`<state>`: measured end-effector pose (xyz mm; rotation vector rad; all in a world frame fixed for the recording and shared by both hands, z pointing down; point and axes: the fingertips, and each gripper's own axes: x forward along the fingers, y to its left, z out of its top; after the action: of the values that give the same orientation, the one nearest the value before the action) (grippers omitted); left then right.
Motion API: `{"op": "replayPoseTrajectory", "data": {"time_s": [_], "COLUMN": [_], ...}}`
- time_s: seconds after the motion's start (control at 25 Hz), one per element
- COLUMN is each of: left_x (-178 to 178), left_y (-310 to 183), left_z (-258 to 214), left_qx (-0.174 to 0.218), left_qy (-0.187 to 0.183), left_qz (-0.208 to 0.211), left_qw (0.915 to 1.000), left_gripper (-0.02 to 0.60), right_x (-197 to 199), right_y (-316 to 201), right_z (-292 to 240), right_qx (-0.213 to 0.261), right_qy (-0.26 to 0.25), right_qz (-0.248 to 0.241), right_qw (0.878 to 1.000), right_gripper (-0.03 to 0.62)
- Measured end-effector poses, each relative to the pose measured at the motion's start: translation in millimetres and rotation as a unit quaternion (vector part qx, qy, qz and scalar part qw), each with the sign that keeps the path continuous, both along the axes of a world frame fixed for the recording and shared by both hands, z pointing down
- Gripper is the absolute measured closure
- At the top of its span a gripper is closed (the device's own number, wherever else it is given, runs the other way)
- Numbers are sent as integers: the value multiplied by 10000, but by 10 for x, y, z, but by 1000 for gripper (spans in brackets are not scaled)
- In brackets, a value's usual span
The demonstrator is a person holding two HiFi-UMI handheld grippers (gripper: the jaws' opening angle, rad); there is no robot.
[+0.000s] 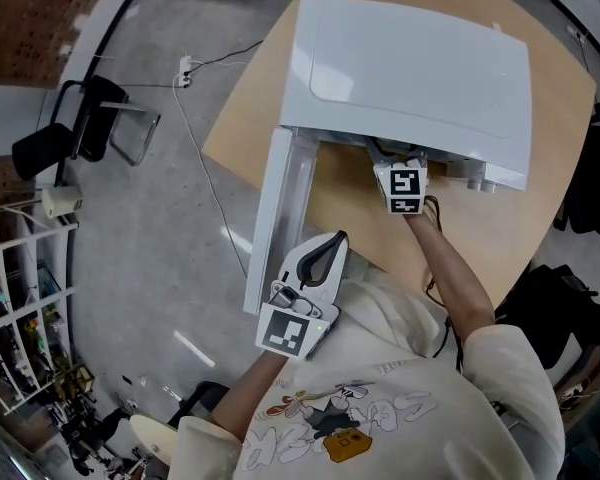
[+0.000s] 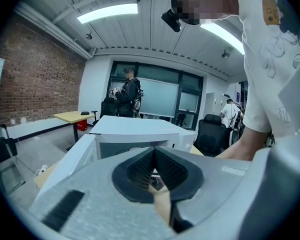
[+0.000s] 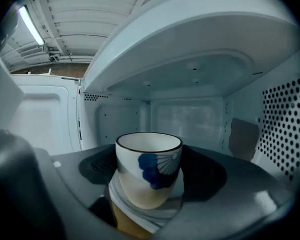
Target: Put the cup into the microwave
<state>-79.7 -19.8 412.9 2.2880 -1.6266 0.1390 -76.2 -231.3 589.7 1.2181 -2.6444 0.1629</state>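
A white microwave [image 1: 410, 68] stands on a round wooden table [image 1: 540, 218], its door [image 1: 275, 218] swung open to the left. In the right gripper view my right gripper [image 3: 150, 156] is shut on a white cup [image 3: 149, 171] with a blue pattern and a dark rim, at the mouth of the microwave's cavity [image 3: 190, 119]. In the head view only its marker cube [image 1: 407, 190] shows, under the microwave's front edge. My left gripper [image 1: 332, 246] hovers beside the open door, its jaws shut with nothing between them, pads [image 2: 140, 169] meeting at the tip.
The open door [image 3: 37, 116] stands left of the cup. A black chair [image 1: 80, 128], a cable [image 1: 205, 188] and a wire shelf [image 1: 20, 308] are on the floor at the left. Dark chairs [image 1: 590, 168] flank the table's right. A person [image 2: 129, 96] stands far behind.
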Motion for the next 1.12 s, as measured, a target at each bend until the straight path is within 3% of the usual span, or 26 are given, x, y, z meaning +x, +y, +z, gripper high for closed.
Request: {"op": "replayPoseTrajectory", "data": {"time_s": [0.44, 0.56, 0.68, 0.92, 1.0, 1.12], "left_x": [-93, -63, -41, -70, -84, -37], "left_y": [-65, -69, -63, 0, -62, -173], "left_z": [37, 38, 43, 170, 161, 136], "left_qx": [-133, -127, -115, -227, -146, -14], "left_qy": [90, 116, 165, 126, 264, 379], "left_qz": [-29, 3, 17, 100, 1, 80], "left_qw": [9999, 9999, 9998, 9996, 9995, 9992], "left_gripper": [577, 577, 577, 577, 577, 577], "right_x": [-44, -56, -11, 185, 305, 482], "right_y": [-97, -83, -54, 434, 739, 1117], "right_z": [4, -34, -130, -154, -235, -656], "right_qx": [37, -78, -21, -243, -364, -270], "right_qy": [16, -73, -95, 35, 130, -19], "right_qz": [-56, -162, -157, -92, -166, -260], "right_qw": [10000, 9998, 9998, 9997, 9991, 9993], "right_gripper": [195, 141, 137, 128, 201, 429]}}
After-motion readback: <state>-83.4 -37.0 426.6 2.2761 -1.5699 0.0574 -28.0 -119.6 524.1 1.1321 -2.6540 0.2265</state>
